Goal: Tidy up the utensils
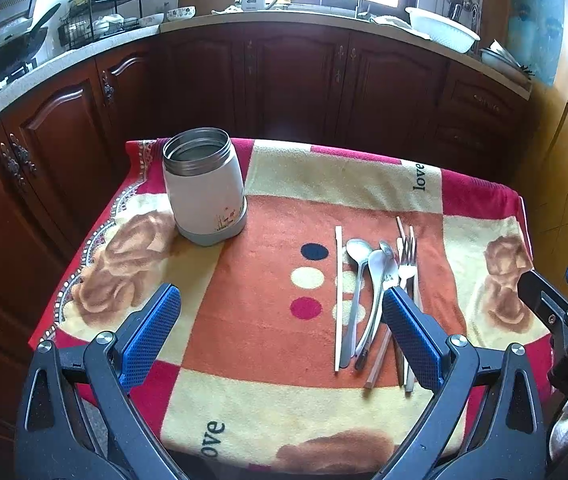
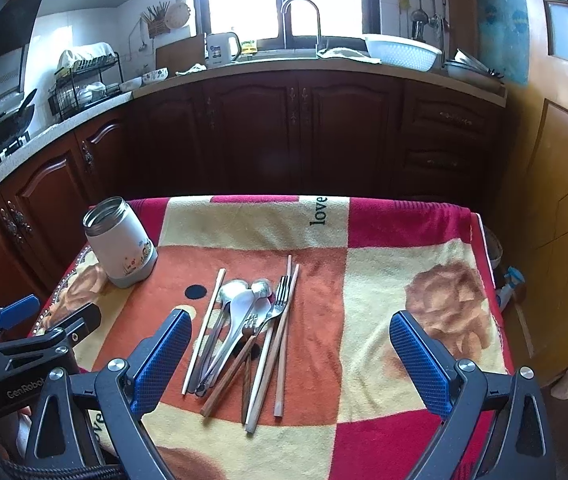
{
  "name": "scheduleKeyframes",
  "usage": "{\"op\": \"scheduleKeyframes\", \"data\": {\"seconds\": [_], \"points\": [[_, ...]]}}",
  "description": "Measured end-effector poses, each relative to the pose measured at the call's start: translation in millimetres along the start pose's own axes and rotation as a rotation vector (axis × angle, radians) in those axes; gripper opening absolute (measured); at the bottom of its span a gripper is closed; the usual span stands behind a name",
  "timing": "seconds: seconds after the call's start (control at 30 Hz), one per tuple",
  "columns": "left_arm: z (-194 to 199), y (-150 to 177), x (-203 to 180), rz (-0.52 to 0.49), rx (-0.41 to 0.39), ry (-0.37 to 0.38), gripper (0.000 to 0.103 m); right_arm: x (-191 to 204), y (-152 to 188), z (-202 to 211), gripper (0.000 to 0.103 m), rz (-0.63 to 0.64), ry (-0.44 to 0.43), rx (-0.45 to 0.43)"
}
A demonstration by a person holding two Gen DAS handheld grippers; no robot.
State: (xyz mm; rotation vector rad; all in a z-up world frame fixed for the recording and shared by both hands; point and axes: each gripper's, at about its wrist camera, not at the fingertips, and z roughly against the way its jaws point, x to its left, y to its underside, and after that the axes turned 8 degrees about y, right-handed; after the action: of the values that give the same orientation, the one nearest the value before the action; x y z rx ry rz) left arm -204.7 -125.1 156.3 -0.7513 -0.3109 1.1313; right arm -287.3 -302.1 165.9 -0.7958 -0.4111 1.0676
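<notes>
Left hand-held gripper [image 1: 280, 332] and right hand-held gripper [image 2: 290, 354], both with blue-padded fingers spread wide and holding nothing, hover above a tabletop covered by a patterned blanket [image 2: 384, 320]. The utensils [image 2: 244, 332] lie in a loose pile on the blanket's orange panel: spoons [image 1: 358, 280], a fork [image 1: 406, 264] and several chopsticks [image 2: 280, 344], handles toward the cameras. One pale chopstick [image 1: 338, 296] lies just beside the pile on its left. In the left wrist view the right finger pad [image 1: 412, 336] overlaps the pile's right edge; contact cannot be judged. An open steel-rimmed jar [image 1: 204, 188] stands upright at the far left corner of the blanket, well apart from the utensils.
</notes>
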Motion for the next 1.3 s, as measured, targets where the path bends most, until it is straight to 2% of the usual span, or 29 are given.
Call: {"op": "scheduleKeyframes", "data": {"seconds": [0.47, 1.3], "points": [[-2, -1, 0, 0.007, 0.001, 0.001, 0.101, 2, -2, -1, 0.099, 0.010, 0.015, -0.006], [-16, 2, 3, 0.026, 0.033, -0.003, 0.101, 11, 3, -16, 0.099, 0.033, 0.003, 0.037]]}}
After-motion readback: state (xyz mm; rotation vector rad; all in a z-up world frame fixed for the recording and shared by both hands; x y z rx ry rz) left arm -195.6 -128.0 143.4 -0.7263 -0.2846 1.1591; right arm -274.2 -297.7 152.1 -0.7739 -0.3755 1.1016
